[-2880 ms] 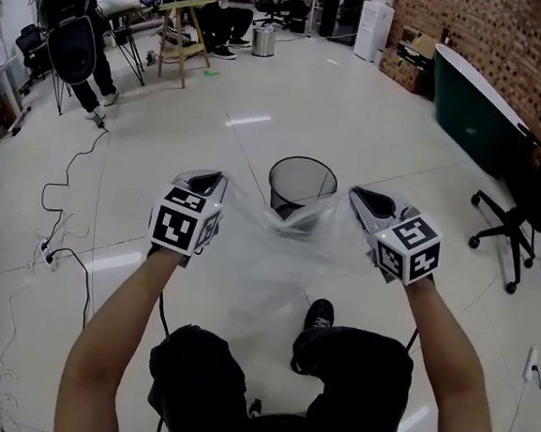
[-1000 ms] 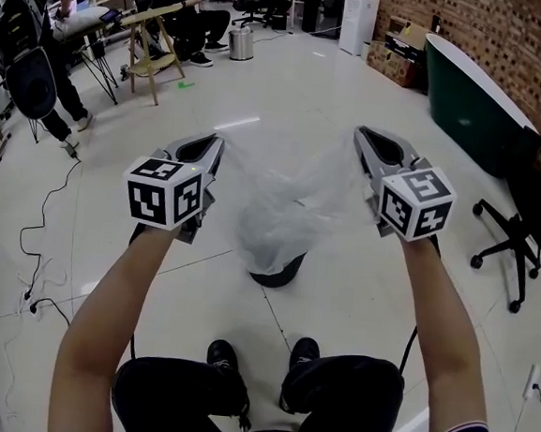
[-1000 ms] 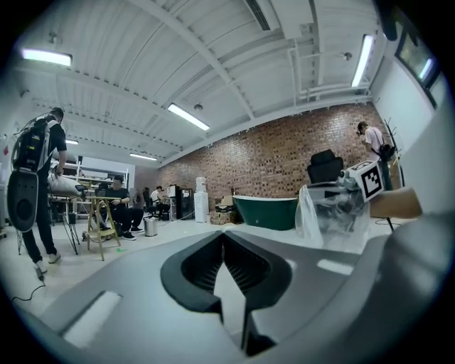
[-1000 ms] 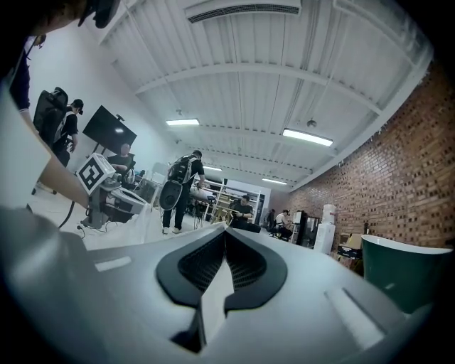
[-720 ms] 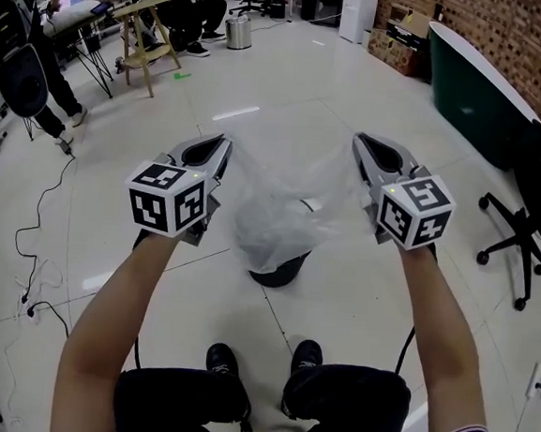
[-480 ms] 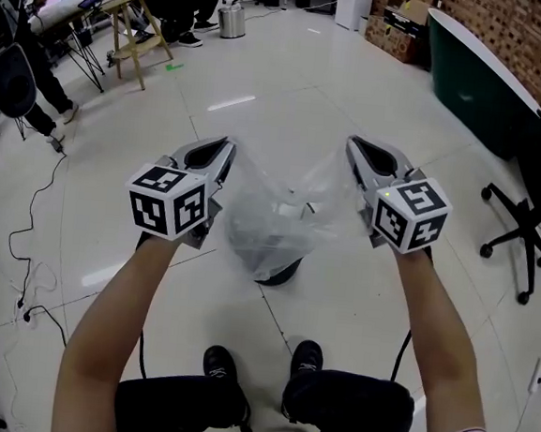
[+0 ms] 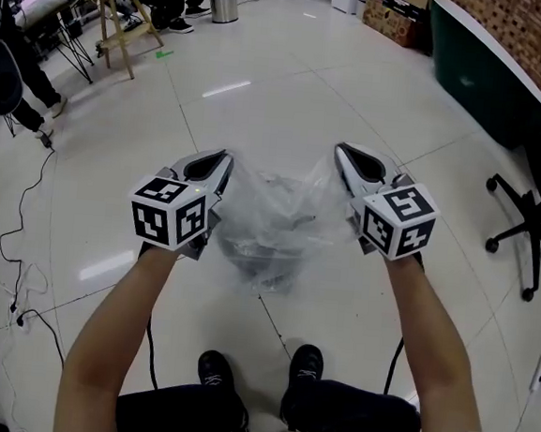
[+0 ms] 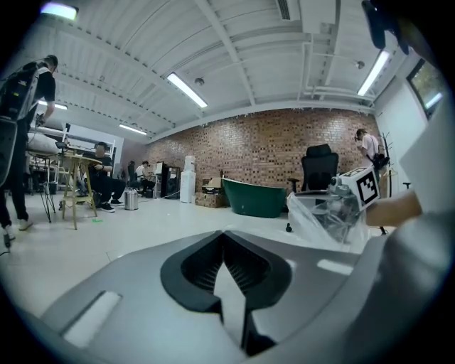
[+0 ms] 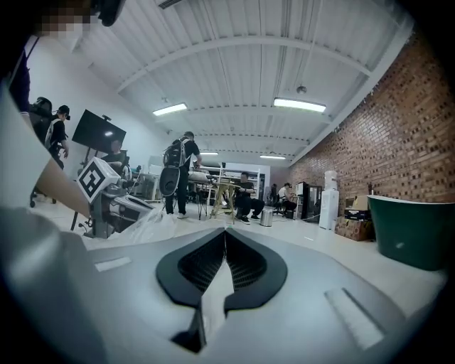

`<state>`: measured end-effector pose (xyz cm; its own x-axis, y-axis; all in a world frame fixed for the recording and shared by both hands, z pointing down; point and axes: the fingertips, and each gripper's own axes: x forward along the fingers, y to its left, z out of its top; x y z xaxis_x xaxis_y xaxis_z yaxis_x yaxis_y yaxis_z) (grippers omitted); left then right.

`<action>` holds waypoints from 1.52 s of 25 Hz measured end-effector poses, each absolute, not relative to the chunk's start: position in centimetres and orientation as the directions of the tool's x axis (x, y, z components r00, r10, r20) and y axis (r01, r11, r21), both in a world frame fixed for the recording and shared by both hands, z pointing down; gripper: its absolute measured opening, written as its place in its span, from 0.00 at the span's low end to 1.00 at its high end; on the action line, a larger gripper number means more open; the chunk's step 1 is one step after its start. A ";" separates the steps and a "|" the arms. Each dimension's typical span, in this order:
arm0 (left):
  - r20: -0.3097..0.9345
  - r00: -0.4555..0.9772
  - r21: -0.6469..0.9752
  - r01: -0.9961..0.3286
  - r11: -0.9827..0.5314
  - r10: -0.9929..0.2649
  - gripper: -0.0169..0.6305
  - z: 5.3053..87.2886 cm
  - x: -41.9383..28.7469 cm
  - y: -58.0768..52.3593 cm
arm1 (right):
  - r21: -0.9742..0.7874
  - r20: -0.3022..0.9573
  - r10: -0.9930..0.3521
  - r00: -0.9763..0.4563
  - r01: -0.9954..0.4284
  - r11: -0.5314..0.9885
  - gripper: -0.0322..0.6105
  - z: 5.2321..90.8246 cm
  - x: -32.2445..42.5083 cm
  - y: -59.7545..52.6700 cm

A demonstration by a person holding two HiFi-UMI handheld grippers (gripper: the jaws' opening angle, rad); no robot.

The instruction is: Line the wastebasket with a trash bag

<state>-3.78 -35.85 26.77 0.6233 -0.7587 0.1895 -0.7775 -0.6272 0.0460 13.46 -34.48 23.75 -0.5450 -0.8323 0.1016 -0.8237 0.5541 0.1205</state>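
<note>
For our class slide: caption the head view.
The left gripper and right gripper, shut on a trash bag, stretch it over the wastebasket.

The left gripper (image 7: 217,163) and right gripper (image 7: 353,159) each pinch an edge of the clear bag (image 7: 276,211), which is spread between them over the dark basket (image 7: 261,255) on the floor (image 7: 291,90).

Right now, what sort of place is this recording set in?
Likely an open studio or lab workspace: a long brick wall, an office chair, and cables trailing on the glossy tiled floor.
</note>
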 end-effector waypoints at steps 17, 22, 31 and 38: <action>0.343 0.469 0.020 -0.870 -0.492 -0.814 0.04 36.3 -9.5 -41.7 | 0.144 0.247 -0.863 -0.440 -0.864 0.482 0.05 34.3 17.2 -39.9; 0.406 0.432 -0.007 -0.880 -0.475 -0.806 0.04 39.4 -10.3 -43.0 | 0.153 0.301 -0.858 -0.417 -0.867 0.475 0.05 37.7 18.1 -41.2; 0.497 0.390 -0.031 -0.885 -0.465 -0.775 0.04 44.4 -11.3 -44.7 | 0.124 0.386 -0.829 -0.405 -0.868 0.481 0.05 44.1 18.6 -43.1; 0.548 0.392 -0.021 -0.877 -0.481 -0.739 0.04 48.1 -11.4 -44.6 | 0.076 0.426 -0.805 -0.412 -0.870 0.486 0.05 48.2 18.6 -43.5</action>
